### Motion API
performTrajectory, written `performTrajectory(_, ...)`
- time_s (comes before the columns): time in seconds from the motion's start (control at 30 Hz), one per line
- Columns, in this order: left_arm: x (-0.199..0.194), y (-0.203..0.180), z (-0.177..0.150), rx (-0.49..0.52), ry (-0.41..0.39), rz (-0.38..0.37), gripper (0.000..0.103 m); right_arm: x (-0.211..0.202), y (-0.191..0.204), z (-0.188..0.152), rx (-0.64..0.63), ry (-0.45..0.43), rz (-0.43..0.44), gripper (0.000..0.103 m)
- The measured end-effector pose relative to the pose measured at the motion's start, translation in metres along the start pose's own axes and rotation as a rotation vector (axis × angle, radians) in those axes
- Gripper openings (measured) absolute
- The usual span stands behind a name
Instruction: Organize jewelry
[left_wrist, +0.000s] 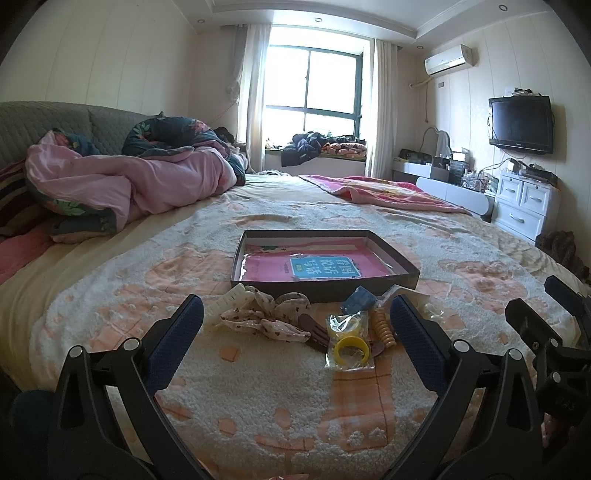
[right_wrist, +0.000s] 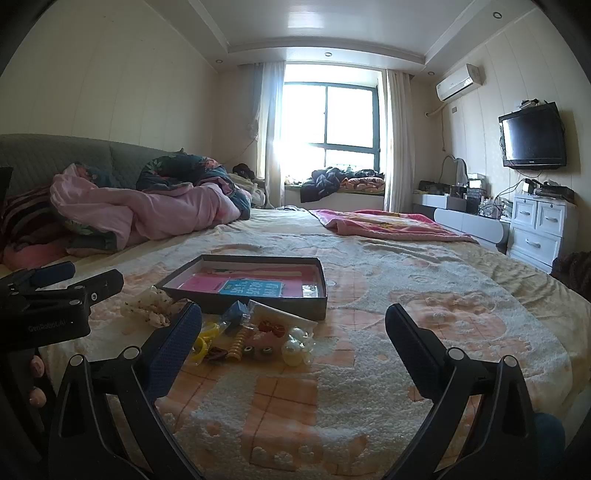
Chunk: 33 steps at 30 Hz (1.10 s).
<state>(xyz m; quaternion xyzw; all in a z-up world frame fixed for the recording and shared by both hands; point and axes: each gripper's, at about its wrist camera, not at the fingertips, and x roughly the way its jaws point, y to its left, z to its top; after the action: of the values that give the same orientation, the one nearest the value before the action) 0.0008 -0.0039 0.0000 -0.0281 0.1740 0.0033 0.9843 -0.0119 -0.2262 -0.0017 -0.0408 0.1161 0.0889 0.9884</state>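
Both tools are up over the bed and spread wide, nothing between their jaws. The left tool (left_wrist: 295, 325) sits squarely over the jewelry pile, while the right tool (right_wrist: 293, 328) hangs a touch to the right of it, mostly over bare blanket.

The pile lies on the near side of the shallow dark box (left_wrist: 406, 271), almost touching its front wall. From the left: a cream claw clip (left_wrist: 225, 301), a spotted fabric scrunchie (left_wrist: 266, 317), then a yellow ring in a clear bag (left_wrist: 351, 350), an orange spiral hair tie (left_wrist: 384, 330) and a small blue piece (left_wrist: 357, 300). The right wrist view adds round pale beads (right_wrist: 295, 341) in plastic at the right edge of the heap.

All of it looks light. The scrunchie is soft and should squash, so take a bunched fold. The bagged ring looks slippery; I'd pinch the bag's edge rather than the hoop. The claw clip looks rigid, best taken across its spine. The beads may roll.

The fluffy cream-and-peach blanket (left_wrist: 280, 417) looks soft and yielding, so pressing down could sink small pieces into the pile. The box holds a pink booklet (left_wrist: 317, 266). Behind, a rumpled pink duvet (left_wrist: 129, 181) far left, bright window (left_wrist: 314, 88) far centre, TV (left_wrist: 521, 123) and white drawers (left_wrist: 524, 203) far right.
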Motion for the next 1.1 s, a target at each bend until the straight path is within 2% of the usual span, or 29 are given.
performTrajectory(1.1,-0.0016,0.0044,0.007,0.0,-0.006,0.004,0.093,0.0001,-0.0004,-0.0002,-0.002,0.0,-0.003,0.097)
